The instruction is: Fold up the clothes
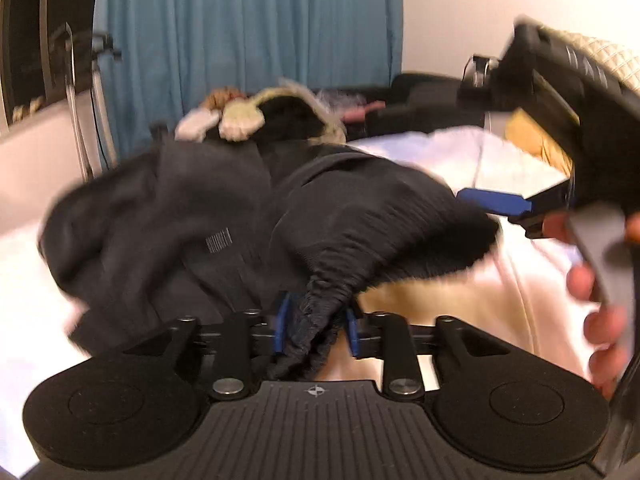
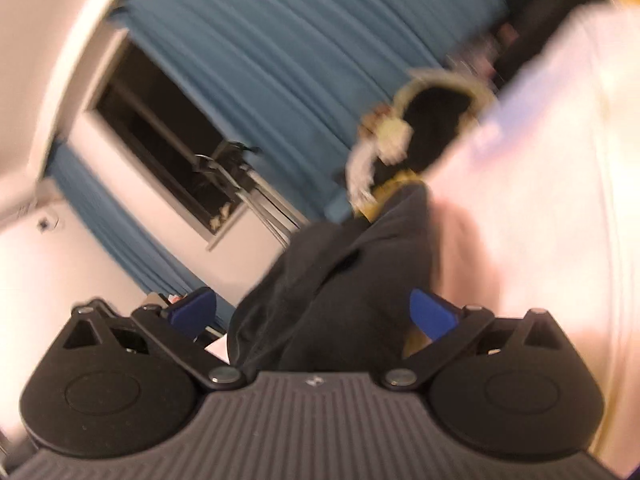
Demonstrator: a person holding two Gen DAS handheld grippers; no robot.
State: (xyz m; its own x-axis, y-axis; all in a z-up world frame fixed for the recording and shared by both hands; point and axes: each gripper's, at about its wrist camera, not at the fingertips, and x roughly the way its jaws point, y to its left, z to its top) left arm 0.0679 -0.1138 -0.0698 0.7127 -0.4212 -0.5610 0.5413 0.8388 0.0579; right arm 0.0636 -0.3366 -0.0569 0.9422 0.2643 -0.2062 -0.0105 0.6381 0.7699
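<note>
left wrist view: the left gripper (image 1: 316, 326) pinches a bunched, gathered edge of a black garment (image 1: 256, 220) between its blue pads (image 1: 283, 322); the cloth is squeezed into a narrow rope there and hangs down past the jaws. the rest of the garment spreads away in a crumpled heap over a white bed sheet (image 1: 520, 280), with a small pale printed label (image 1: 218, 242) on its left half. beyond it lies a pile of other clothes (image 1: 276, 116), including a dark hooded piece with a pale fur trim. a teal curtain (image 1: 248, 20) hangs behind. only this view shows the right gripper (image 1: 496, 202) from outside: it enters from the right, one blue finger reaching just beside the garment's right edge, the person's right hand (image 1: 600, 292) wrapped around its grey trigger. whether that finger touches the cloth cannot be told.

right wrist view: the picture is rolled steeply and blurred. the right gripper (image 2: 312, 312) has its blue pads (image 2: 434, 314) spread wide, and the black garment (image 2: 340, 280) sits in the gap between them, with the pads not pressing on it. this view alone shows a dark window (image 2: 160, 144) beside the teal curtain (image 2: 280, 60). the fur-trimmed piece (image 2: 436, 120) shows further off, and the white sheet (image 2: 560, 200) fills the right side. the left gripper is out of sight here.
</note>
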